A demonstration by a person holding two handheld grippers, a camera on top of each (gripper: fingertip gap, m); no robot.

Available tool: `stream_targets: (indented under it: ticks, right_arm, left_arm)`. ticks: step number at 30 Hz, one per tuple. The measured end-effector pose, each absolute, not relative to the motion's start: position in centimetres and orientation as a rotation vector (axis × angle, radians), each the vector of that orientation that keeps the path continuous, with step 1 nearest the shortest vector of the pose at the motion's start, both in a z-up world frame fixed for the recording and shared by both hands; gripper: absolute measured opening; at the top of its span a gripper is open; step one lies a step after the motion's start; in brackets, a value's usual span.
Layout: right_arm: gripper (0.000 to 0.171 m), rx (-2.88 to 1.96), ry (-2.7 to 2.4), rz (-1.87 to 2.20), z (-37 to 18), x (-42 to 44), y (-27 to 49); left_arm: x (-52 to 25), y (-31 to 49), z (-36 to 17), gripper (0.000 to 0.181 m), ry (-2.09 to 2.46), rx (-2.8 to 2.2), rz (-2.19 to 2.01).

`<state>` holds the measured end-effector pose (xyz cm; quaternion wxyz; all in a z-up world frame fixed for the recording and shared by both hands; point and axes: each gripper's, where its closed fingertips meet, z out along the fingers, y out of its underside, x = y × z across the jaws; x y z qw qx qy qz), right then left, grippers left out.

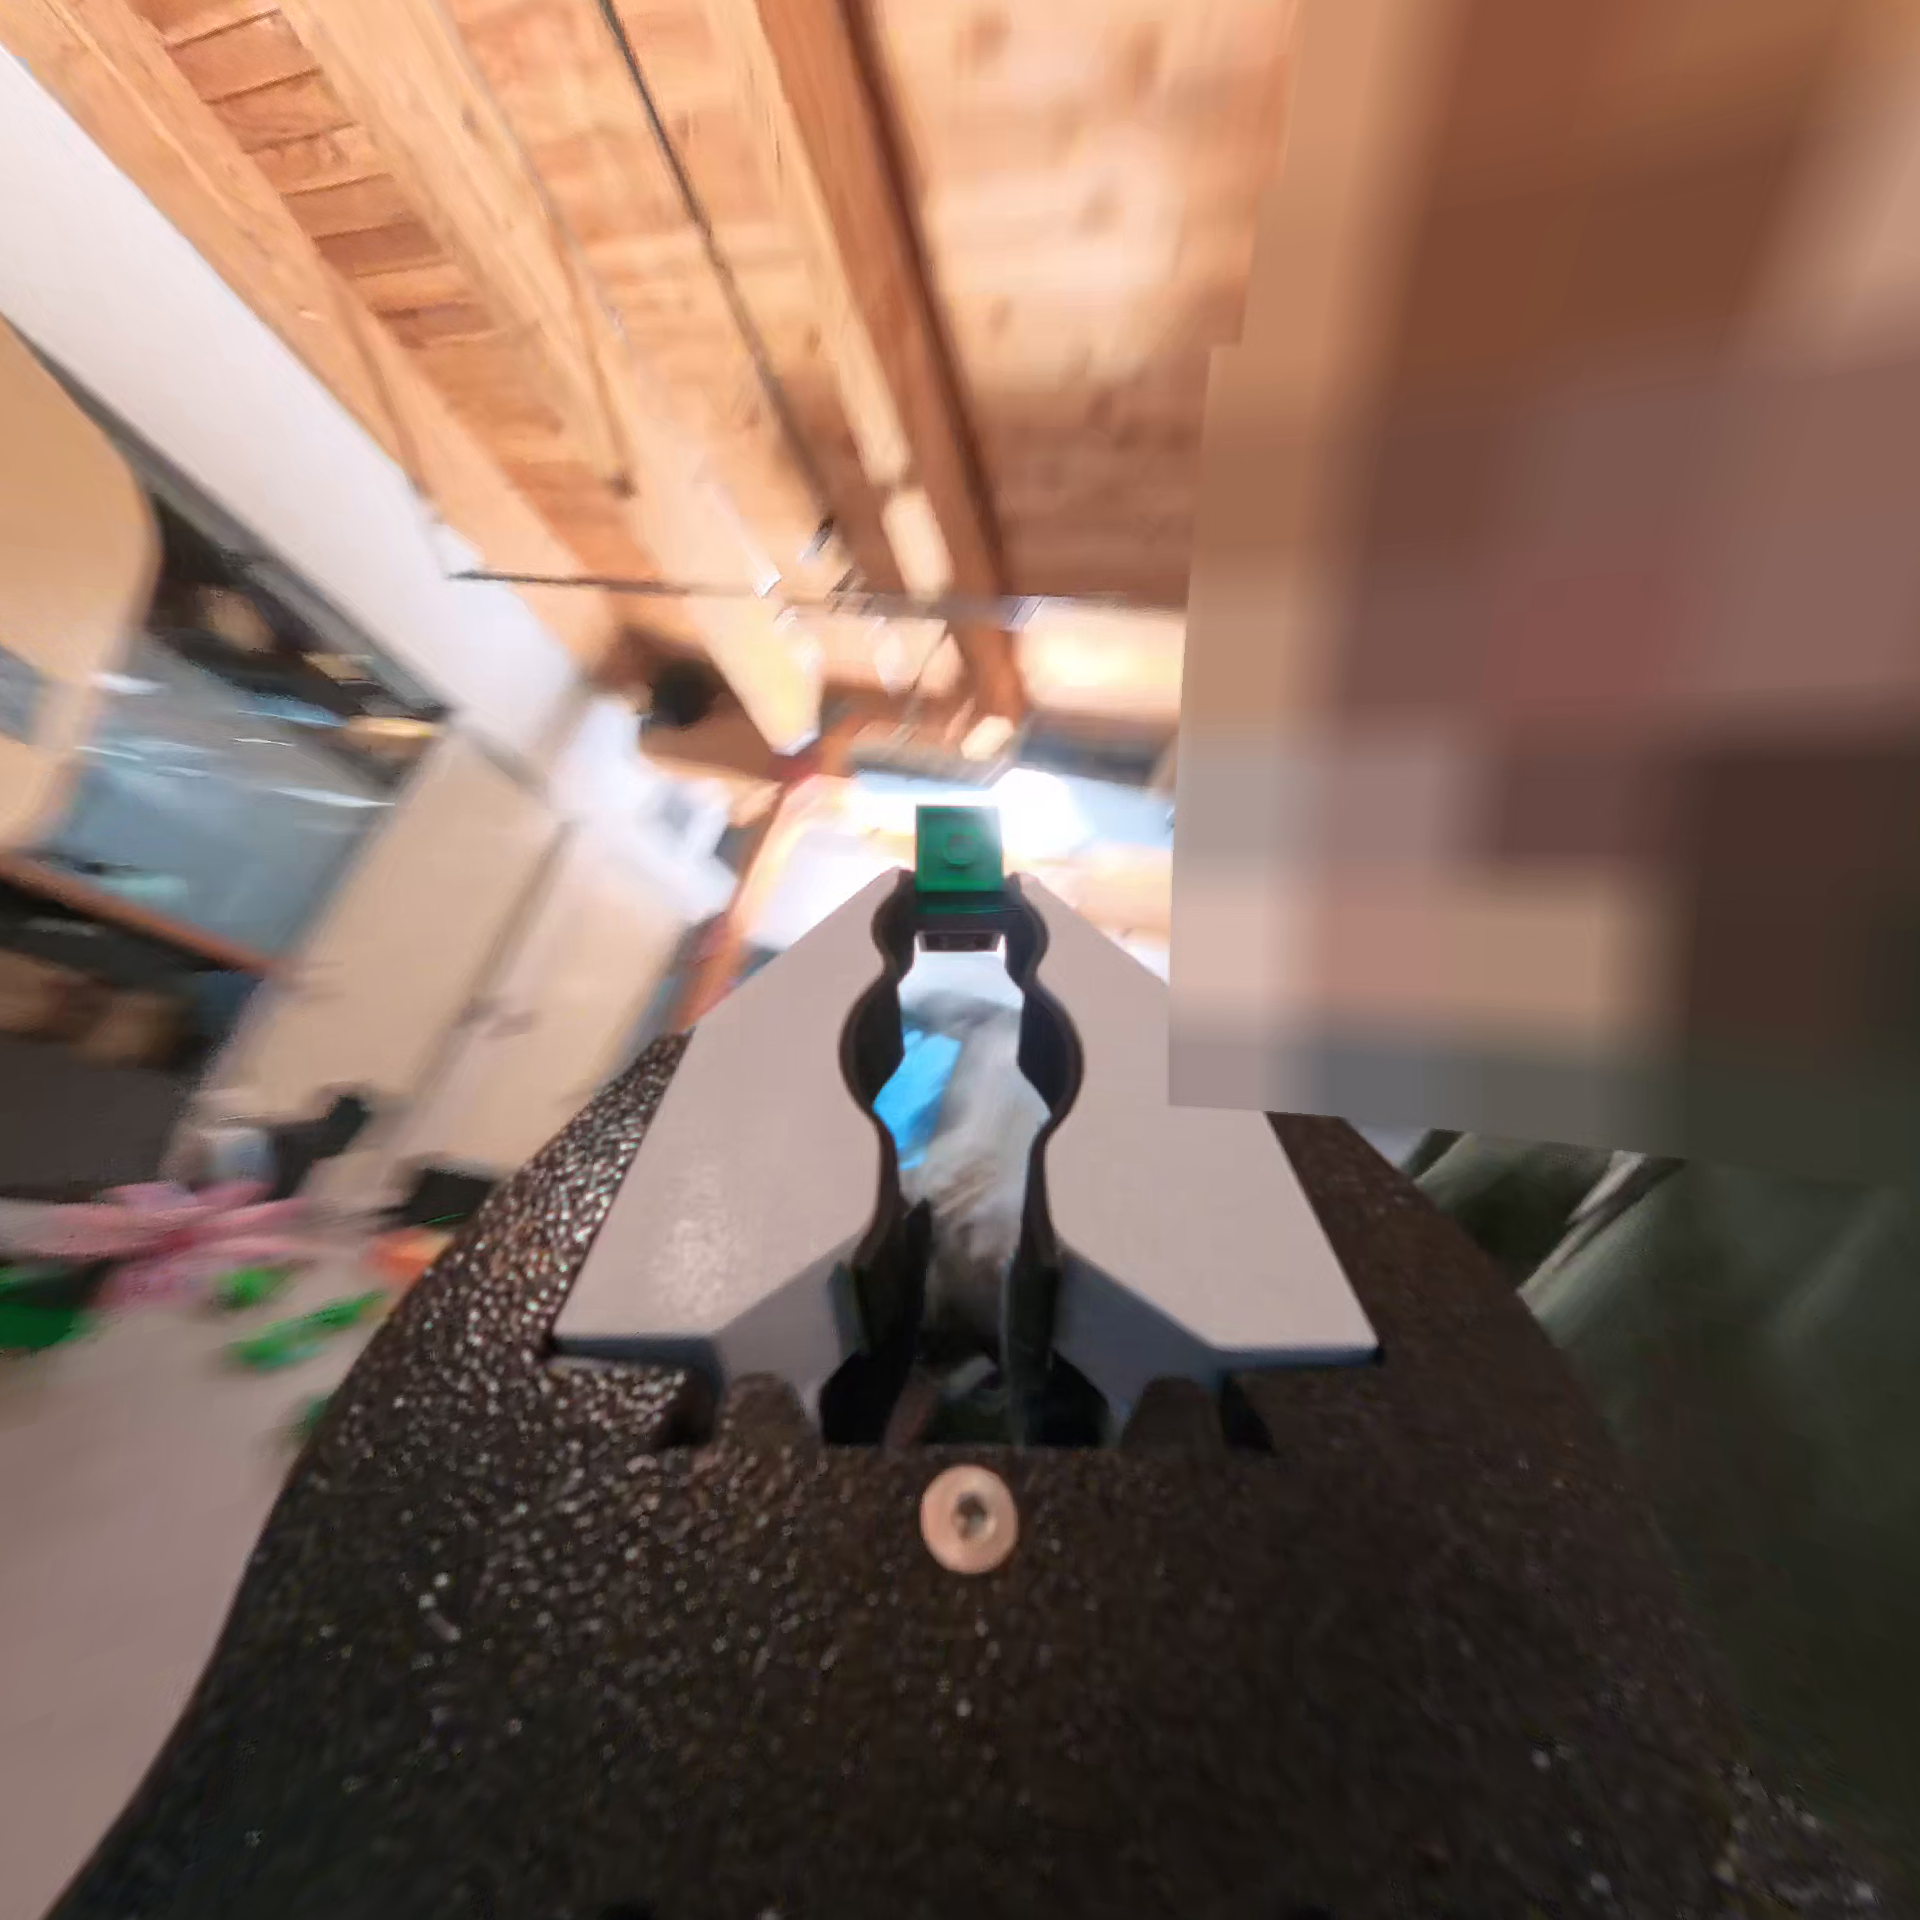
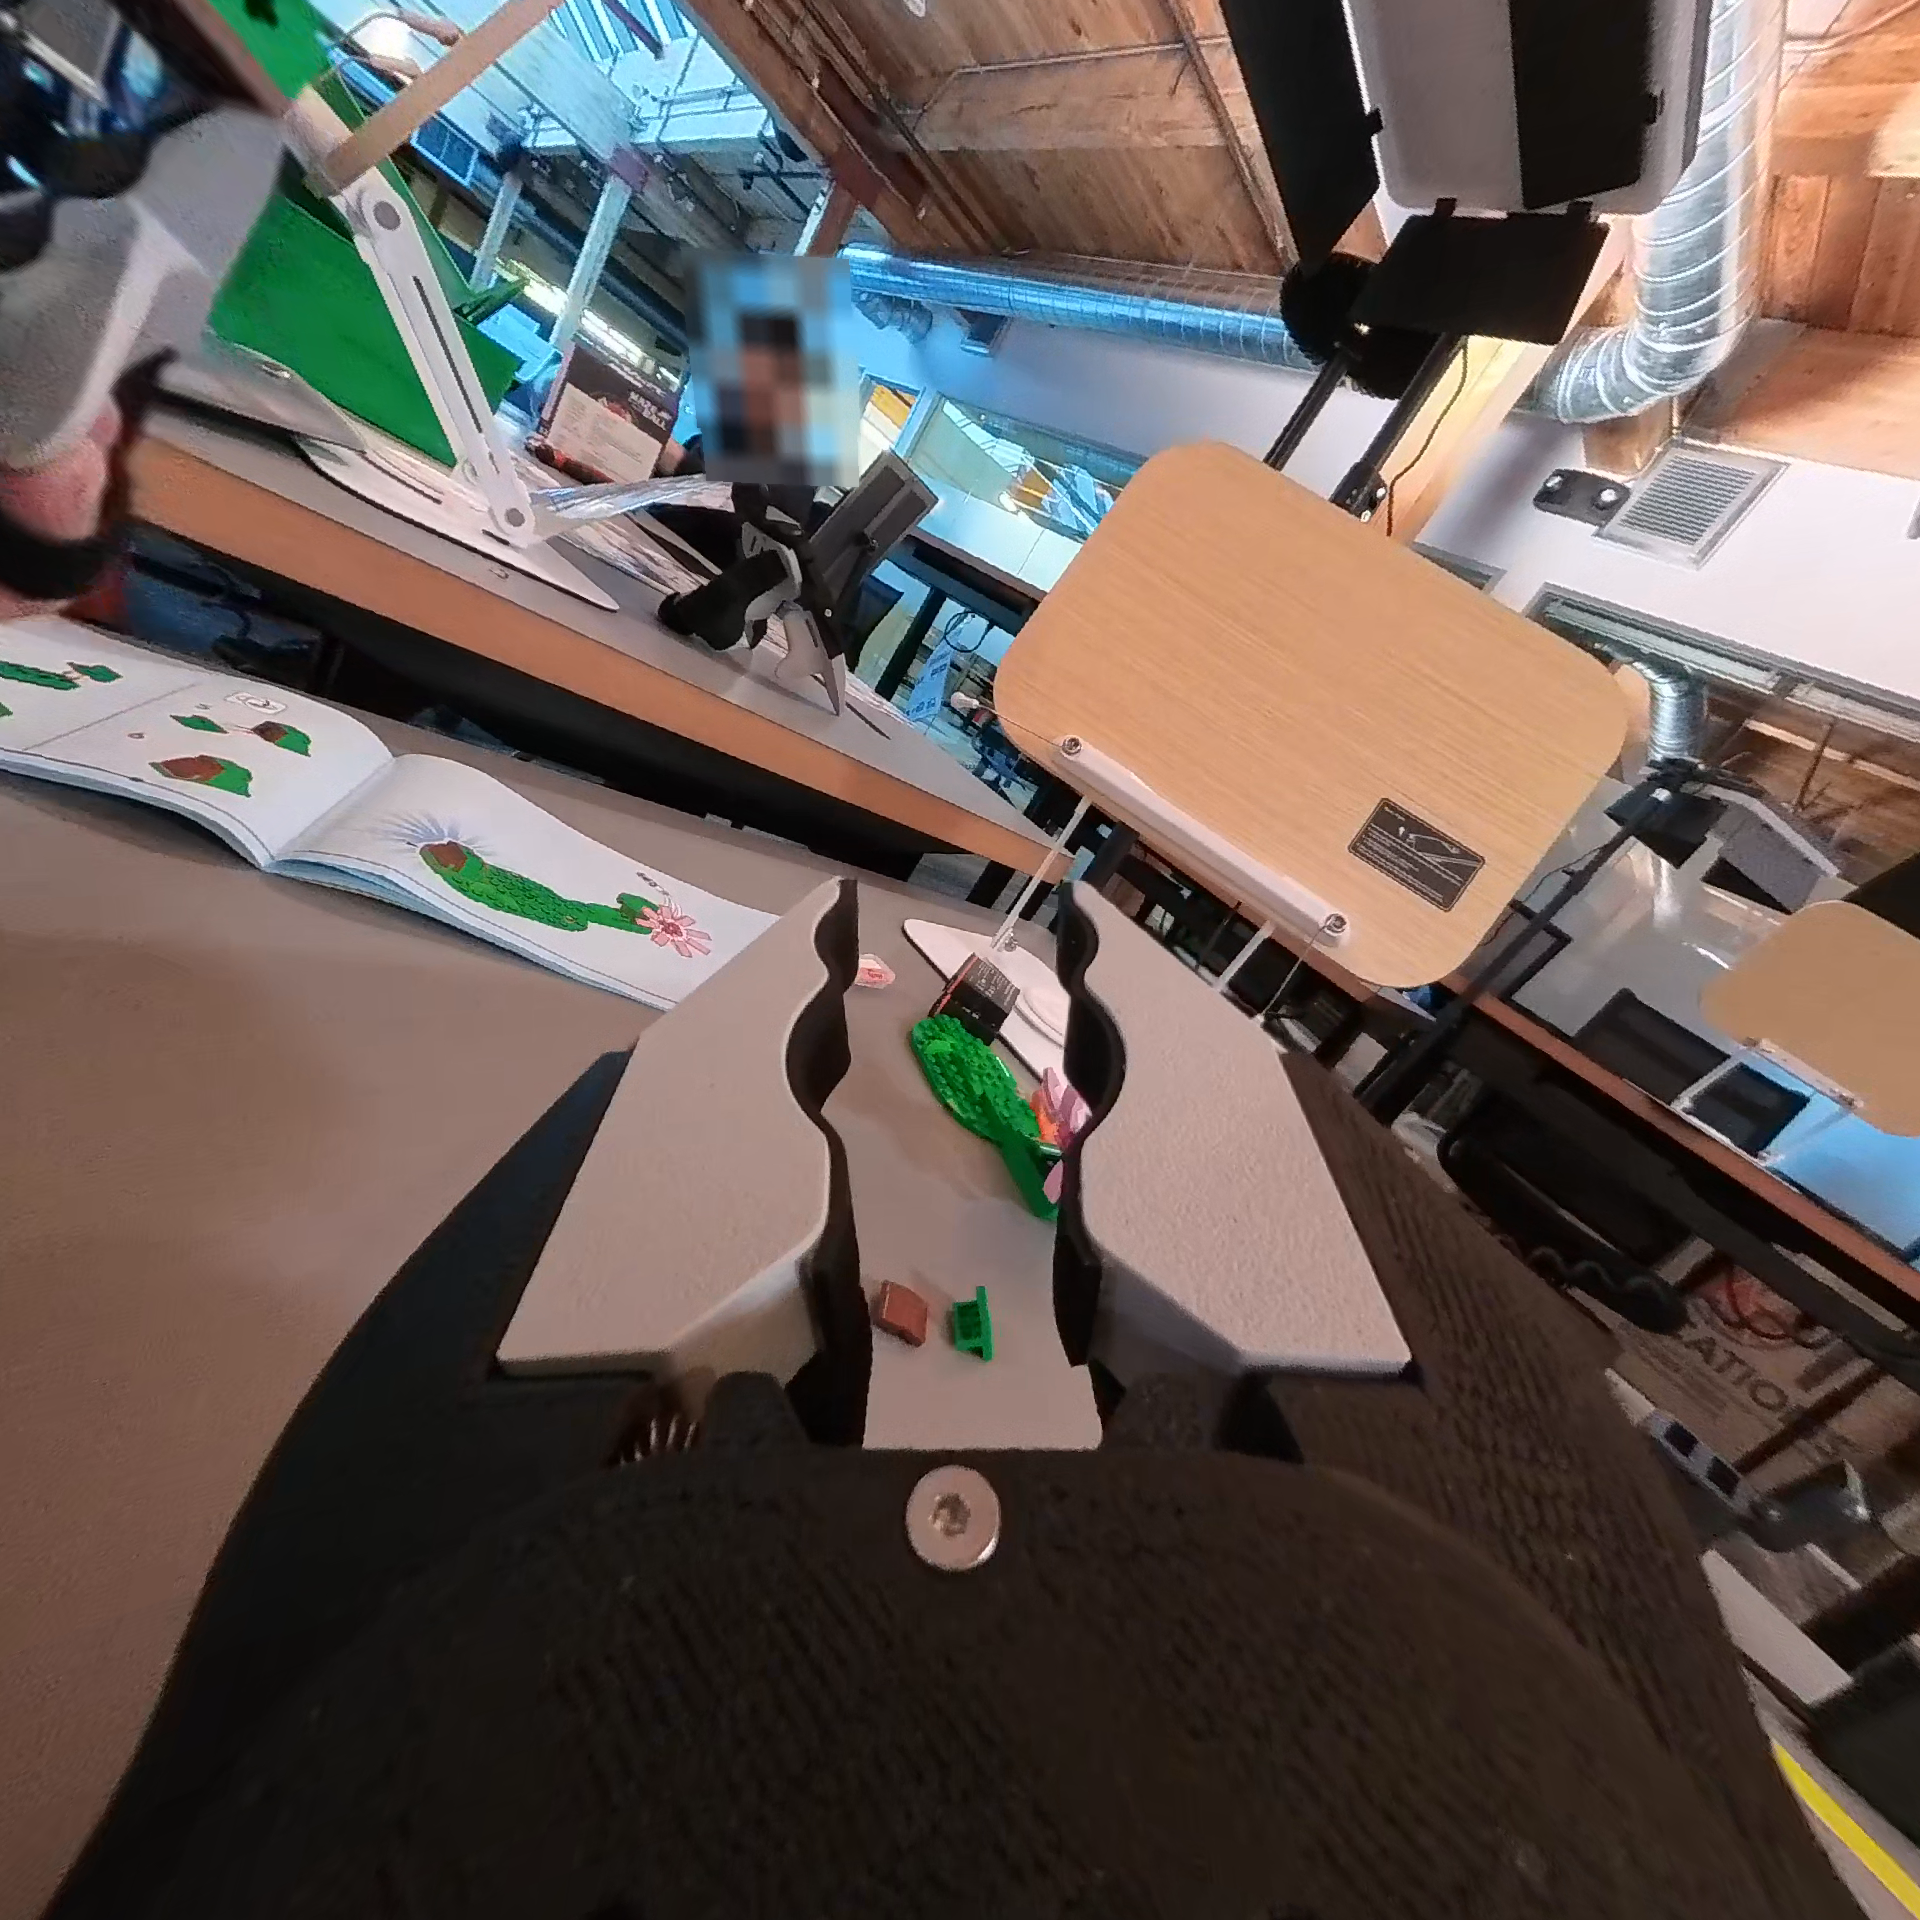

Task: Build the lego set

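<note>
The grey table (image 2: 260, 1122) fills the right wrist view's lower left. At ten o'clock on it lies an open instruction booklet (image 2: 343, 790) showing printed build steps; its small print is unreadable. At two o'clock a tilted wooden board (image 2: 1309, 717) carries a black label, too small to read. The right gripper (image 2: 956, 925) hangs above the table, jaws spread wide and holding nothing; between its fingers lie the green lego build (image 2: 971, 1081), a brown piece (image 2: 902, 1311) and a small green piece (image 2: 972, 1324) just beside it. In the blurred left wrist view, the left gripper (image 1: 958, 896) points up, pinching a dark green brick (image 1: 958, 847) at its tips.
</note>
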<state>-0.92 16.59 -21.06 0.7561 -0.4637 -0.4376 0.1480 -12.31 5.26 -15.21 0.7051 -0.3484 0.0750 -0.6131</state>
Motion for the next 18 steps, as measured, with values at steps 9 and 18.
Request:
stream_targets:
  ticks: [9, 18]
  right_arm:
    - [0.028, -1.114, -0.947, 0.494, -21.8, -1.1, 16.7]
    - [0.026, -1.116, -0.961, 0.455, -22.3, -1.2, 16.9]
  left_arm:
    - [-10.0, 4.8, -18.7, 0.013, 0.355, -0.967, -0.703]
    - [-9.7, 5.7, -19.5, 0.013, 0.4, -0.984, -0.634]
